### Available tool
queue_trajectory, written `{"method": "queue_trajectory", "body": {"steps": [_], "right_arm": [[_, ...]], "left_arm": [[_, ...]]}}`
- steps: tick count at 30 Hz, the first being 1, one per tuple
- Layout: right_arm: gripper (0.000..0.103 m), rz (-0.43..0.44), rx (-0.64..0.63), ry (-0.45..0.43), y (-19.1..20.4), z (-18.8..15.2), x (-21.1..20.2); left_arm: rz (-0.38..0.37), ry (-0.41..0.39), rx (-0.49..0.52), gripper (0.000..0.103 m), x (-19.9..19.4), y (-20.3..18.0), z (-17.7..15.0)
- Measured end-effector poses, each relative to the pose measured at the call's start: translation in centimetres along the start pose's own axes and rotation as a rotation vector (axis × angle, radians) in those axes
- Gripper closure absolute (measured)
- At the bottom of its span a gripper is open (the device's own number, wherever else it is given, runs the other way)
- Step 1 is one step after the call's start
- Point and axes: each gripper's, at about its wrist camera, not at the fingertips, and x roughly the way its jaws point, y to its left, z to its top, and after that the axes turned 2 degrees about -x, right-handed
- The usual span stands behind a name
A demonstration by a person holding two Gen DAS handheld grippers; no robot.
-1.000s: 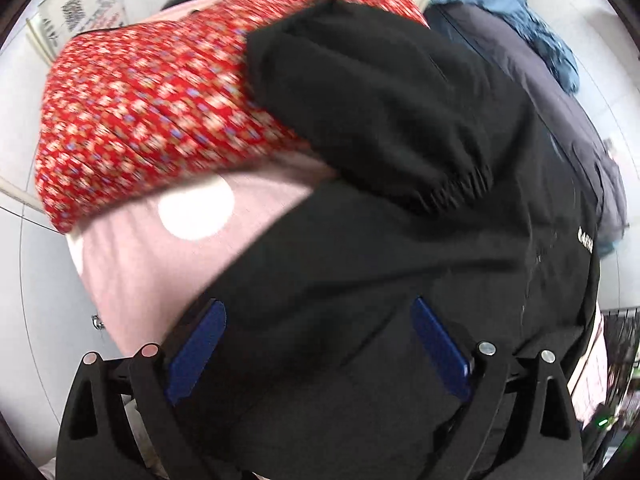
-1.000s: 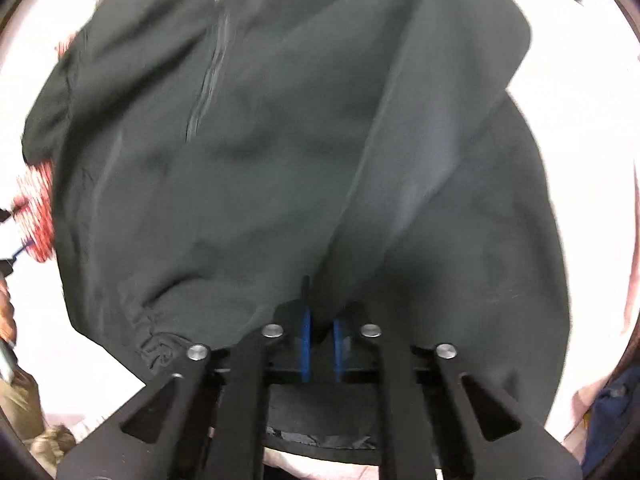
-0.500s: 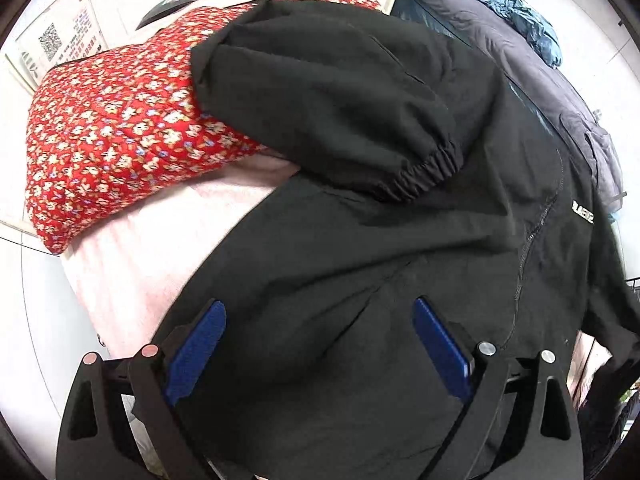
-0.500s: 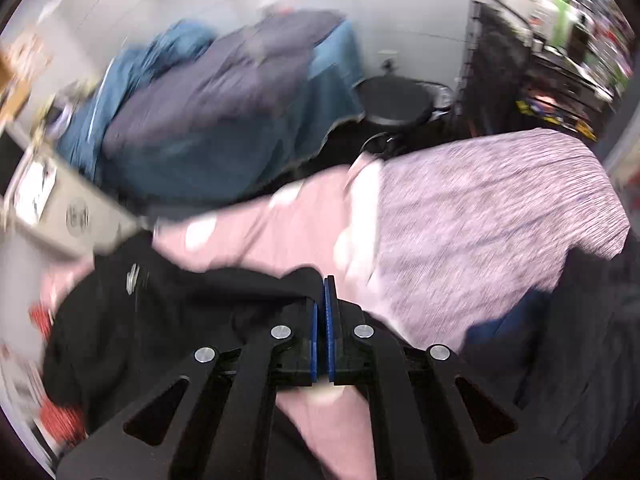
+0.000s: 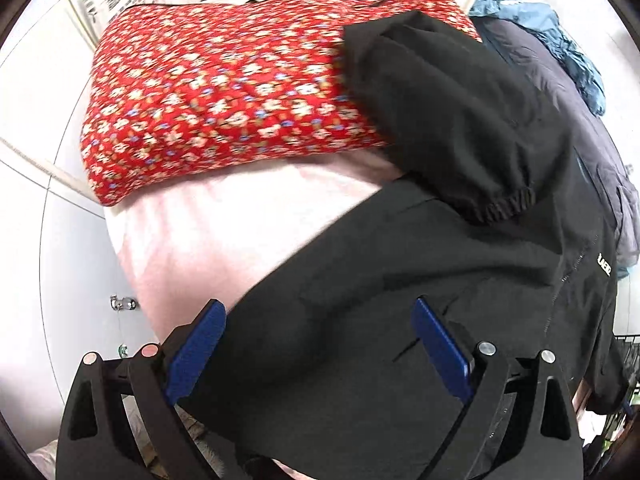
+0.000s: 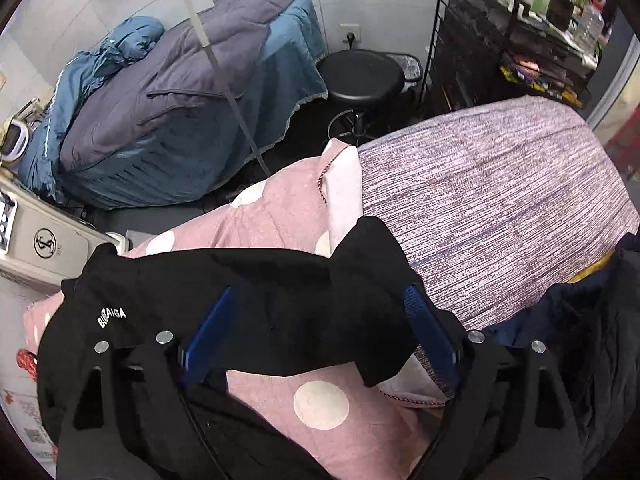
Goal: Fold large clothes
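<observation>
A black jacket (image 5: 400, 280) lies on the pink polka-dot bed cover (image 5: 224, 232). One elastic-cuffed sleeve (image 5: 452, 132) is folded over its body. My left gripper (image 5: 320, 340) hovers open just above the jacket's near part, nothing pinched between its blue pads. In the right wrist view the jacket (image 6: 248, 284) with its white chest lettering (image 6: 112, 316) has a flap stretched across the pink cover (image 6: 320, 400). My right gripper (image 6: 318, 330) stands over that flap; its jaws are opening and wide apart, the cloth lies between them, and the pads do not press on it.
A red floral quilt (image 5: 224, 96) lies behind the jacket. A lilac striped blanket (image 6: 500, 200) covers the bed's right part, with a dark navy garment (image 6: 592, 340) beside it. Beyond are a blue-grey quilt (image 6: 180, 120), a black stool (image 6: 360, 76) and a metal shelf (image 6: 520, 40).
My right gripper was shut on jacket cloth, swung it across the bed, then opened and let it go. The left gripper stayed open and shifted slightly over the jacket.
</observation>
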Motion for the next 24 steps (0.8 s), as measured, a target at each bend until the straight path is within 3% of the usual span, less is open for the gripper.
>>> {"method": "queue_trajectory", "body": {"steps": [3, 7, 10, 15, 19, 24], "right_arm": [[0.017, -0.037, -0.079, -0.065, 1.1, -2.2, -1.6], [0.017, 0.006, -0.242, -0.056, 3.5, -6.0, -2.0], [0.017, 0.033, -0.437, -0.037, 5.8, -10.7, -2.0], [0.017, 0.19, -0.633, 0.206, 7.2, -20.4, 0.7], [0.017, 0.157, -0.648, 0.35, 5.2, -27.1, 3.5], [0.017, 0.108, -0.527, 0.448, 1.4, -30.2, 6.1]], "left_arm": [[0.012, -0.007, 0.015, 0.011, -0.1, 0.5, 0.4], [0.016, -0.009, 0.082, 0.011, 0.7, -0.1, 1.0], [-0.011, -0.005, 0.171, 0.011, 1.3, -1.3, 1.1], [-0.039, 0.006, 0.342, 0.007, 2.6, -2.9, -0.1], [-0.027, 0.061, 0.427, 0.007, 4.5, -3.1, -1.7], [-0.02, 0.138, 0.449, 0.007, 6.7, -3.0, -3.9]]}}
